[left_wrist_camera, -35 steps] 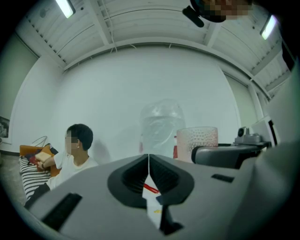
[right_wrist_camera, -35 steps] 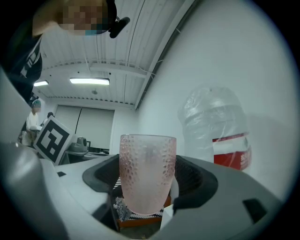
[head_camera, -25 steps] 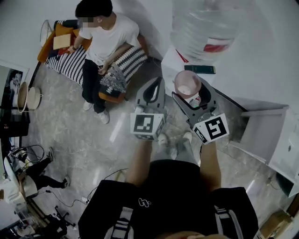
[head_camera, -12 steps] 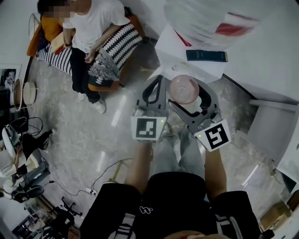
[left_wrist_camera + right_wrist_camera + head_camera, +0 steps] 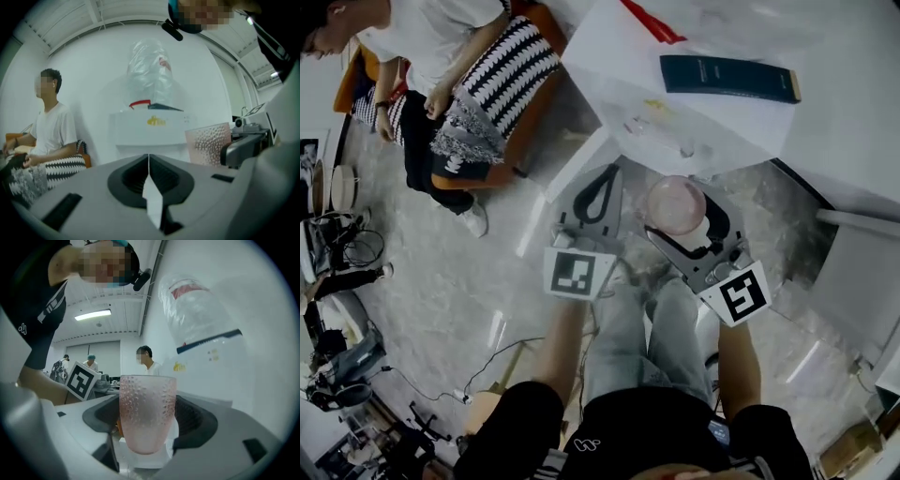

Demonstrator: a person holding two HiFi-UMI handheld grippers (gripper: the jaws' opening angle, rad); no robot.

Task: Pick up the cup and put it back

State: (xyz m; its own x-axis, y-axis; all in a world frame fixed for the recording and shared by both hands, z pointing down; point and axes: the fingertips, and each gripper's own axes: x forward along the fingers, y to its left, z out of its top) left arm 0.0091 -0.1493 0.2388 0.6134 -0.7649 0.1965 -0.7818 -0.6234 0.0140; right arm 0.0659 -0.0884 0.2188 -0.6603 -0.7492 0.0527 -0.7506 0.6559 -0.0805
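Right gripper [image 5: 682, 217] jaws clamped on pink cup [image 5: 147, 411], upright, near white dispenser [image 5: 149, 129], likely for level set-down. Left gripper [image 5: 149, 171] jaws closed, empty, idle alongside.

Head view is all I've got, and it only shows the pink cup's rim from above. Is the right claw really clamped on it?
Observer: Yes. In the right gripper view the cup stands upright between the right claw's jaws, which press on its lower sides. Its wall is dimpled and translucent.
Operator: And the left claw, is it carrying anything?
Observer: No. In the left gripper view the left claw's jaws meet in one closed seam with nothing between them.
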